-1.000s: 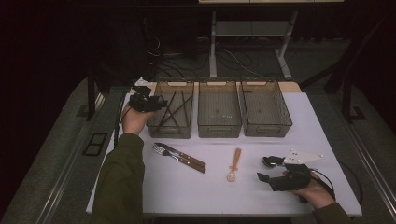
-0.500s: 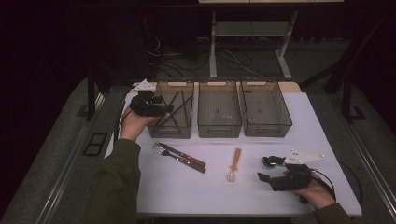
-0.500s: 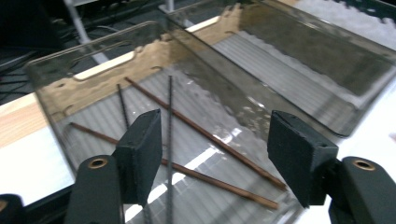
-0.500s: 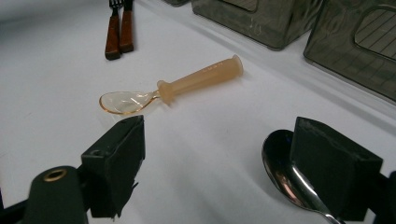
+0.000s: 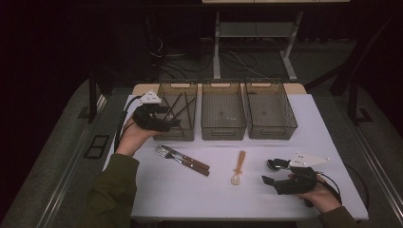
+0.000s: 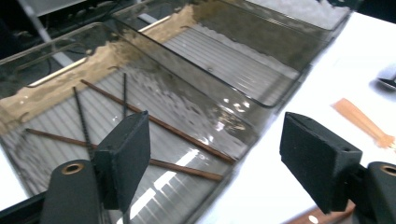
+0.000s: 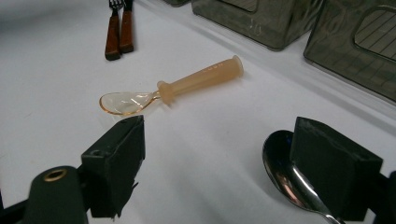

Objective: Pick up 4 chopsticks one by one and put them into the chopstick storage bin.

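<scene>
Left tongs [image 5: 167, 119] at the left clear plastic bin [image 5: 177, 135], jaws just opened wide and empty; thin brown chopsticks [image 6: 154, 122] lie inside. We withdraw cleanly. Right tongs [image 7: 217, 163] gape beside the steel spoon [image 7: 285, 175] on the white surface [image 5: 214, 190].

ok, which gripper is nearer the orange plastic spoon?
Right. The right gripper sits on the table just right of the orange plastic spoon, beside a metal spoon. The left gripper is up at the leftmost bin, well away.

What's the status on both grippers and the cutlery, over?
Left gripper open, jaws just opening, empty over chopstick bin. Right gripper open beside metal spoon. Nothing blocking.
</scene>
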Tool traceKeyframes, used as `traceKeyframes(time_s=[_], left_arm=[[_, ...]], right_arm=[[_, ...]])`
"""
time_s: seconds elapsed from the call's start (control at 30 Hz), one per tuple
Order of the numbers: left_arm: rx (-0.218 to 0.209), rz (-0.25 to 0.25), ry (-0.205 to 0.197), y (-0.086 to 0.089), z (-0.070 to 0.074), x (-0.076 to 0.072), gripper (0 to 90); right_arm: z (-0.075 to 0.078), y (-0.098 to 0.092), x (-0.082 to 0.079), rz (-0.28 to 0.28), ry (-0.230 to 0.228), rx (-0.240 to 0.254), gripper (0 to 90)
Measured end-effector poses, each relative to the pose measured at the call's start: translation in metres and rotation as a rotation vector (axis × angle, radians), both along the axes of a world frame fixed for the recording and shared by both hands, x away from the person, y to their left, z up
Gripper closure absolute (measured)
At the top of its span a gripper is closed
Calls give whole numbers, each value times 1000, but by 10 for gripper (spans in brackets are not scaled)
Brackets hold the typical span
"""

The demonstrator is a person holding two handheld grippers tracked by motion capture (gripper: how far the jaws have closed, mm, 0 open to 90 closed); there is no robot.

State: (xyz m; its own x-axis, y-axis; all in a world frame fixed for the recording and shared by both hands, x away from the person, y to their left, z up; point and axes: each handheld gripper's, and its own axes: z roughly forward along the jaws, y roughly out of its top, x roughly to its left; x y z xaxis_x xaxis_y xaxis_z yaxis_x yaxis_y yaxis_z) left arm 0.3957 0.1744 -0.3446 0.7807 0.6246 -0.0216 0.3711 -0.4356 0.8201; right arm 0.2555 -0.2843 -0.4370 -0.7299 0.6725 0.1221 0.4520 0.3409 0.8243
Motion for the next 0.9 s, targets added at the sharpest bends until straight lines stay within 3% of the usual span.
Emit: traceKeyframes(time_s=[0.4,0.9], left_arm=[[-20,-66,15,-10,-13,-34,223],[-40,-106,52,-14,-39,-72,307]], right_arm=[[0,1,0,1,1,-1,180],[0,1,0,1,-2,-3,180]])
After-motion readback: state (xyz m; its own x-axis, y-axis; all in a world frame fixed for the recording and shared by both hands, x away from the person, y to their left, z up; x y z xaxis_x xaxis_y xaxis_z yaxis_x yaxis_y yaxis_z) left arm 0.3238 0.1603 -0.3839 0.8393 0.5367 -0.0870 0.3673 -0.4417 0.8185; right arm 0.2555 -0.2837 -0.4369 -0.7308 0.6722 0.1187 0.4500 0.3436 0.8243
